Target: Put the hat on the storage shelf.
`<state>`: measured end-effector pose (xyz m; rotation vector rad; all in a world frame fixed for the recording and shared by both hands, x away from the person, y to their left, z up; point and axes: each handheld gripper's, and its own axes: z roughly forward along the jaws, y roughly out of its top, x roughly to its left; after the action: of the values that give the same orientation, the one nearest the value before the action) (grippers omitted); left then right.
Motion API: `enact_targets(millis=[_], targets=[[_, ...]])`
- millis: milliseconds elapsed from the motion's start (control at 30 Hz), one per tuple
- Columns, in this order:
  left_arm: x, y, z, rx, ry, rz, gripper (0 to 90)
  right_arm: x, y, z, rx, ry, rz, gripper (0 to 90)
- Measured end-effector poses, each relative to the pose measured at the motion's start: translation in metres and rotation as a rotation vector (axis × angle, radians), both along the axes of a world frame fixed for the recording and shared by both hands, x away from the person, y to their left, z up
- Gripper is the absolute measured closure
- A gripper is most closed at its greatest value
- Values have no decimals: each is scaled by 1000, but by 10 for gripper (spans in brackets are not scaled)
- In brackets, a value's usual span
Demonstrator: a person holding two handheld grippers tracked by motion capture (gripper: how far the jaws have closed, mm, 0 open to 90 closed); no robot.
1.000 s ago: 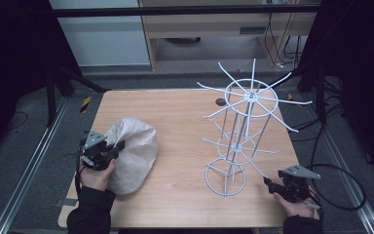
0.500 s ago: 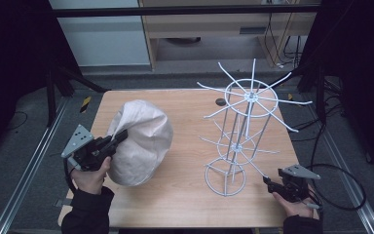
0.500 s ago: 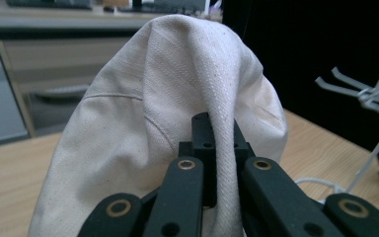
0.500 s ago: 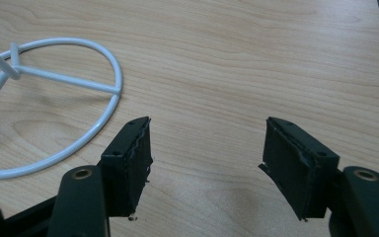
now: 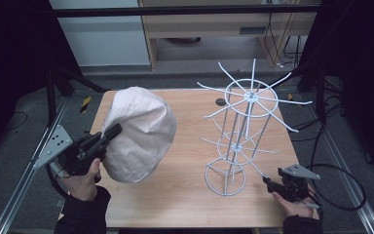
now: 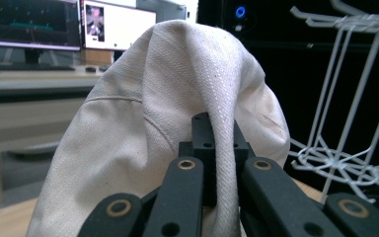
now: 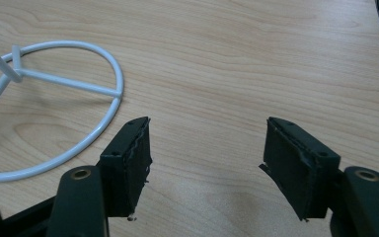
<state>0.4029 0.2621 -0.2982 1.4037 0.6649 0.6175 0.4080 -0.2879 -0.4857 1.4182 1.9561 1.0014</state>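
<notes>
A cream cloth hat (image 5: 139, 134) hangs above the left half of the wooden table (image 5: 185, 204). My left gripper (image 5: 111, 131) is shut on a fold of its edge. In the left gripper view the fold (image 6: 222, 163) runs down between the black jaws of the left gripper (image 6: 216, 148). A tall white wire rack (image 5: 238, 141) with radiating arms stands at the right of the table. My right gripper (image 5: 268, 183) rests low by the rack's base ring (image 7: 103, 118). The right gripper (image 7: 207, 153) is open; its jaws have just been opening, with nothing between them.
A small dark disc (image 5: 220, 102) lies on the table behind the rack. The rack's arms (image 6: 345, 98) reach out widely at two levels. Metal rails (image 5: 24, 180) run along both sides of the table, and a cable (image 5: 341, 195) loops at the right.
My left gripper has risen and drawn back to the left, lifting the hat off the table so that it hangs. The right hand has stayed where it was.
</notes>
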Motion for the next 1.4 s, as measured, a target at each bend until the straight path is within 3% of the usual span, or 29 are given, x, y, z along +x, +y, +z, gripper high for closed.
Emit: enact_targets(millis=[67,267,700,1033,1200,1400], targets=[[-5,-2,7,-18,-33,-11,883,0,1,0,2,-2,0,347],[-9,-5,18,-63,-81,-46,883,0,1,0,-1,-4,4,344],[-16,-4,40,-171,-158,-124,883,0,2,-1,1,-2,0,340],[-23,-7,55,-223,-224,-159,884,0,1,-1,-1,-2,0,339],[-22,-10,63,-237,-244,-172,883,0,1,-1,-2,-3,-3,339],[-9,-16,72,-281,-257,-214,884,0,1,-1,3,3,-2,339]])
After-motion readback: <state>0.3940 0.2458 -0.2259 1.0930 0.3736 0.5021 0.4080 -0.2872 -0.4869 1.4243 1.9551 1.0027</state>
